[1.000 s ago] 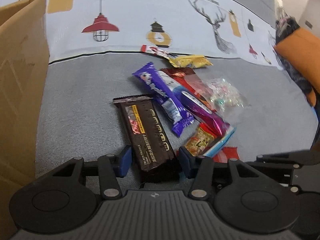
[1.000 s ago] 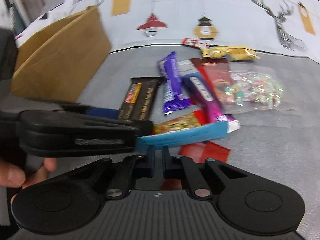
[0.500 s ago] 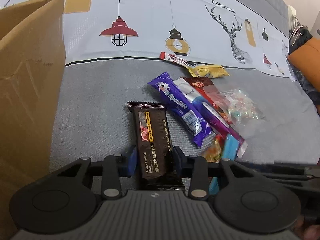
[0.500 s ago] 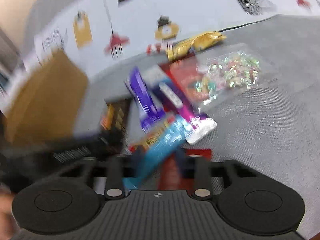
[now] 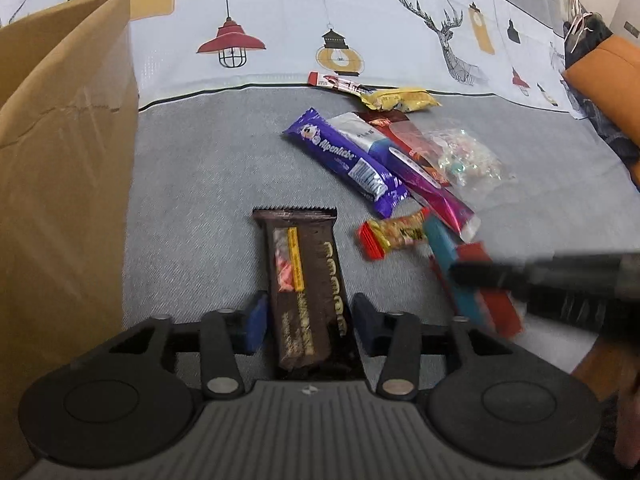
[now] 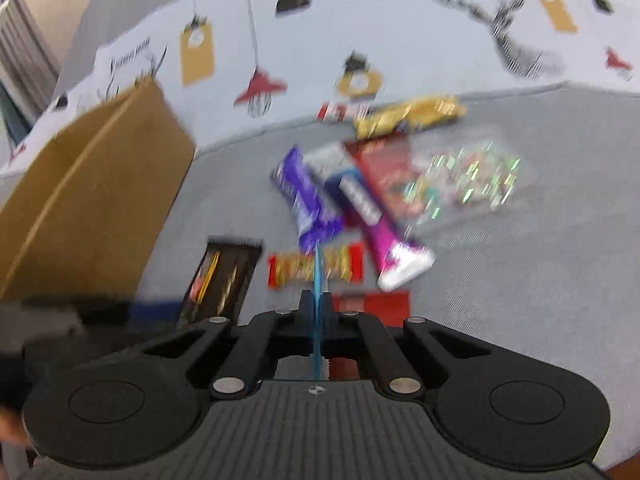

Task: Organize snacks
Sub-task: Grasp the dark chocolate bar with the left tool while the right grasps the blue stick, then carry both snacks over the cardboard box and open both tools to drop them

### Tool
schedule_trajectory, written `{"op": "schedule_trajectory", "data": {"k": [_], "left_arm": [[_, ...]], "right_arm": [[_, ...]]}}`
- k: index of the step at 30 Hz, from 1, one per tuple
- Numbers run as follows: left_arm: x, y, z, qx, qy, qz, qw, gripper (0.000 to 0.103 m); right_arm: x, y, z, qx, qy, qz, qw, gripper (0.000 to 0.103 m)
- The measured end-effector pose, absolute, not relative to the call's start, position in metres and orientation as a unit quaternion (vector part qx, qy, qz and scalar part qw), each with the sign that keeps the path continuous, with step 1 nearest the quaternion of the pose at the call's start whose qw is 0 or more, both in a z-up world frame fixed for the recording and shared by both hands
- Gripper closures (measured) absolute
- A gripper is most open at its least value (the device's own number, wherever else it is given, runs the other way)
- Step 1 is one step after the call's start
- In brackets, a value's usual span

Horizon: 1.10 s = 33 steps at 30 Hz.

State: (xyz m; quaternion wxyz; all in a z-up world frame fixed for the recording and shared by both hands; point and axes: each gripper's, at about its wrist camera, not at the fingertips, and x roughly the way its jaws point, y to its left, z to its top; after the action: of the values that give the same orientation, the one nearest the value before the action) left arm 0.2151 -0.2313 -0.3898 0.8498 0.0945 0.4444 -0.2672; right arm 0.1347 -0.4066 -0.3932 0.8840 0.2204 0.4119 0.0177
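My left gripper (image 5: 308, 322) is shut on the near end of a dark brown chocolate bar (image 5: 304, 276) that lies on the grey sofa seat (image 5: 200, 184). My right gripper (image 6: 317, 312) is shut on a thin blue packet (image 6: 318, 280), seen edge-on and lifted; it shows blurred in the left wrist view (image 5: 452, 272). A red-and-yellow snack (image 5: 394, 234), a purple bar (image 5: 348, 164), a magenta bar (image 5: 432, 192) and a clear candy bag (image 5: 468, 160) lie beyond. A red packet (image 6: 372, 304) lies under the right gripper.
A brown cardboard box (image 5: 60, 184) stands at the left. A patterned white cover (image 5: 280, 20) drapes the sofa back. A yellow packet (image 5: 400, 100) and a small red stick (image 5: 336, 82) lie at the seat's rear. An orange cushion (image 5: 604, 76) sits at far right.
My left gripper has closed onto the chocolate bar. My right gripper has lifted and turned the blue packet edge-on, uncovering the red-and-yellow snack.
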Motion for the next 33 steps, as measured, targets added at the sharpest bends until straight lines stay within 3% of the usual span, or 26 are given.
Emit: {"op": "schedule_trajectory", "data": {"k": [2,4,5,6,9,15,18,24,28,30,31,32,33], "left_arm": [[0.213,-0.239,-0.394,0.116,0.429,-0.268,0.855,0.042],[0.206,-0.244,-0.398,0.139,0.404,-0.266,0.864,0.045],[0.204,-0.245,-0.398,0.141,0.4,-0.266,0.865,0.058],[0.205,-0.243,-0.396,0.134,0.404,-0.267,0.865,0.06],[0.205,-0.237,-0.39,0.107,0.423,-0.266,0.859,0.06],[0.192,-0.225,-0.361,0.097,0.409,-0.273,0.865,0.06],[0.187,-0.22,-0.356,0.107,0.399,-0.269,0.87,0.06],[0.188,-0.211,-0.383,0.119,0.448,-0.274,0.843,0.06],[0.185,-0.208,-0.388,0.12,0.435,-0.28,0.848,0.058],[0.188,-0.206,-0.388,0.108,0.44,-0.276,0.848,0.056],[0.187,-0.206,-0.388,0.107,0.44,-0.276,0.848,0.055],[0.187,-0.207,-0.389,0.111,0.438,-0.276,0.848,0.054],[0.186,-0.208,-0.389,0.113,0.436,-0.275,0.849,0.051]], "right_arm": [[0.138,-0.402,-0.402,0.218,0.426,0.026,0.877,0.092],[0.14,-0.396,-0.407,0.212,0.432,0.028,0.876,0.091],[0.139,-0.395,-0.408,0.205,0.43,0.029,0.879,0.091],[0.139,-0.393,-0.407,0.196,0.429,0.03,0.881,0.091],[0.137,-0.391,-0.401,0.177,0.419,0.022,0.89,0.103],[0.126,-0.394,-0.382,0.173,0.39,0.01,0.905,0.103],[0.129,-0.389,-0.388,0.179,0.414,0.007,0.892,0.1],[0.134,-0.371,-0.397,0.166,0.442,-0.024,0.881,0.096],[0.13,-0.371,-0.396,0.168,0.448,-0.06,0.876,0.095],[0.128,-0.373,-0.396,0.179,0.448,-0.065,0.873,0.089],[0.127,-0.373,-0.395,0.18,0.447,-0.066,0.874,0.077],[0.127,-0.372,-0.394,0.175,0.444,-0.07,0.876,0.053],[0.125,-0.37,-0.392,0.167,0.44,-0.077,0.879,0.04]]}}
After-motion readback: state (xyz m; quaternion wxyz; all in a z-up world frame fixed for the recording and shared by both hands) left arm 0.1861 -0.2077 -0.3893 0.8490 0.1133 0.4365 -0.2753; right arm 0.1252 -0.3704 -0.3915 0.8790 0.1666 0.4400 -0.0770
